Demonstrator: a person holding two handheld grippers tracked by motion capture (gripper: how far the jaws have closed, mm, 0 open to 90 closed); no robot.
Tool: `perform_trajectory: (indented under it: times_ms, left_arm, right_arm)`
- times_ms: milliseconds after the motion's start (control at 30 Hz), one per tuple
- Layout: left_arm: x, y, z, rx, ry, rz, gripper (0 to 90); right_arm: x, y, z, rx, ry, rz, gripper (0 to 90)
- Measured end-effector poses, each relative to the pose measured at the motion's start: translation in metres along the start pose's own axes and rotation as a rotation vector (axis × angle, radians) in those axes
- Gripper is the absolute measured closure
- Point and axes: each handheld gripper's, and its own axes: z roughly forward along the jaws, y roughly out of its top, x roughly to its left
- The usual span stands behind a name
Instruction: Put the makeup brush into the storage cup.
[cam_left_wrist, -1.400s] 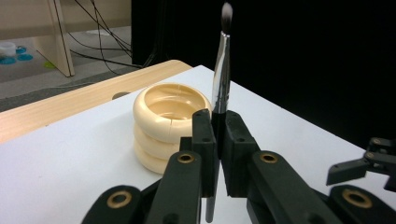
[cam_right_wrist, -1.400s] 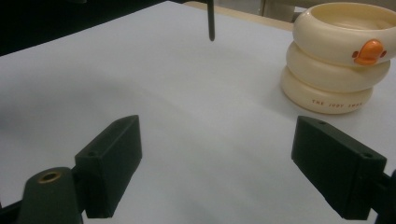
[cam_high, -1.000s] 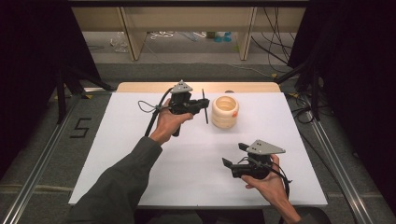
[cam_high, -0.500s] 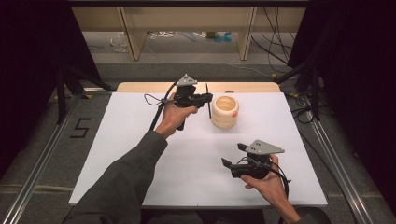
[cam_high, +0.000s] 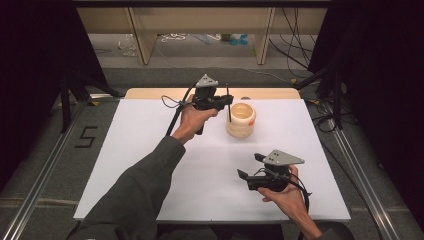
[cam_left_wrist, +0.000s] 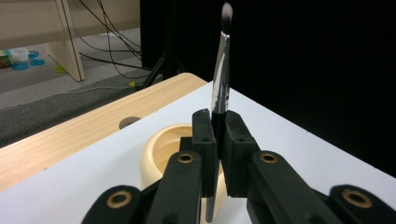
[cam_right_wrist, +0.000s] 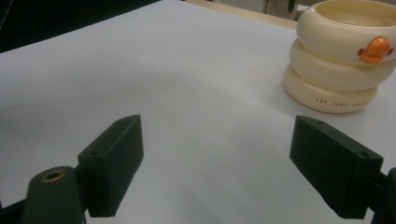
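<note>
The hand-held gripper (cam_left_wrist: 217, 140) has its jaws closed on a brush (cam_left_wrist: 220, 79), held upright with bristles at the top. Just behind and below sits a cream holder (cam_left_wrist: 161, 149) on the white table (cam_left_wrist: 84, 186).

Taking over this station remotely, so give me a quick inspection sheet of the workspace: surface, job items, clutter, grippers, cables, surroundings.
Surface: white table top with a wooden strip along its far edge.
Job's things: cream ringed holder with an orange duck bill mark, upright; makeup brush held bristles up, beside the holder.
Clutter: nothing seen.
Grippers: left gripper shut on the brush, beside the holder's rim; right gripper open and empty, low over the near table.
Cables: one trails from each gripper; more lie on the floor beyond.
Surroundings: dark curtains on both sides, wooden furniture legs behind, a "5" marked on the floor.
</note>
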Motion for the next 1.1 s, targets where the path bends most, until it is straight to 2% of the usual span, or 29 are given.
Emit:
perform_trajectory:
  times_ms: [33, 167, 233, 333, 367, 433, 467, 533, 967, 1000, 1100]
  left_arm:
    - [0.000, 0.001, 0.001, 0.004, 0.011, 0.003, 84.9]
    - [0.000, 0.002, 0.005, 0.001, 0.010, -0.003, 84.9]
    - [0.000, 0.002, 0.006, -0.006, 0.019, -0.002, 84.9]
    - [0.002, 0.002, 0.009, -0.002, 0.023, -0.006, 84.9]
    - [0.003, 0.002, 0.010, -0.008, 0.024, -0.011, 84.9]
    - [0.003, 0.002, 0.011, -0.010, 0.031, -0.007, 84.9]
    - [0.003, 0.002, 0.012, -0.009, 0.030, -0.010, 84.9]
    - [0.005, 0.002, 0.013, -0.012, 0.031, -0.014, 84.9]
    - [0.006, 0.007, 0.020, -0.015, 0.051, -0.026, 84.9]
    - [0.006, 0.007, 0.021, -0.026, 0.050, -0.035, 84.9]
    - [0.005, 0.010, 0.023, -0.029, 0.051, -0.030, 84.9]
  right_arm:
    - [0.000, 0.000, 0.000, -0.001, 0.000, 0.000, 18.2]
    - [0.000, 0.000, -0.001, 0.007, -0.011, -0.001, 18.1]
    - [0.000, 0.000, 0.001, -0.024, 0.000, 0.001, 18.1]
    - [0.000, 0.000, -0.001, 0.008, -0.010, -0.002, 18.1]
    - [0.000, 0.000, 0.001, -0.016, 0.002, 0.001, 18.1]
    - [0.000, 0.000, -0.001, 0.002, -0.010, -0.002, 18.1]
    - [0.000, 0.000, 0.001, -0.023, 0.000, 0.000, 18.2]
    - [0.000, 0.000, 0.000, -0.003, 0.001, -0.001, 18.2]
    - [0.000, 0.000, 0.000, -0.002, 0.003, -0.007, 18.4]
    - [0.000, 0.000, 0.000, -0.002, 0.003, -0.006, 18.4]
    - [0.000, 0.000, 0.001, -0.003, -0.002, -0.006, 18.4]
